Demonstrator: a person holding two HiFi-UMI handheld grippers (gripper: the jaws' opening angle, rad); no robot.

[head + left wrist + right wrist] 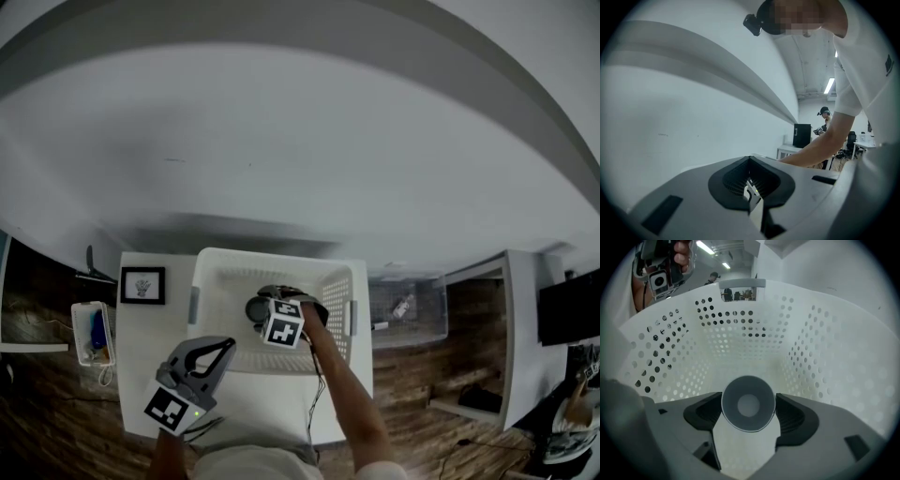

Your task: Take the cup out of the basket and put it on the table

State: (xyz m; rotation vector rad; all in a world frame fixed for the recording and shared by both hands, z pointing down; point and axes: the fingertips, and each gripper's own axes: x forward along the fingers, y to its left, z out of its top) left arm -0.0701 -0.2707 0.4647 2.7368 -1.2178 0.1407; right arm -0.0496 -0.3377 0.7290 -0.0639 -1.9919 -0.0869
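The cup (748,404) stands mouth-up on the floor of the white perforated basket (825,333), which rests on the white tabletop (253,403). The right tool (749,409) is lowered steeply into the basket with its jaws spread wide, and the cup is seen between them; a firm press of the pads on its wall is not shown. The left tool (750,180) is held clenched and empty above the tabletop, just outside the basket's near left corner.

The cup is judged to be small, stiff and light, with a smooth grey wall that may prove slippery. Its material cannot be told. A hold across the upper wall, just under the rim, on two opposite sides, is judged best, since the round body could squirt out if it is pinched off-centre. Moderate pressure should be enough, and the basket wall is to be cleared on the lift.
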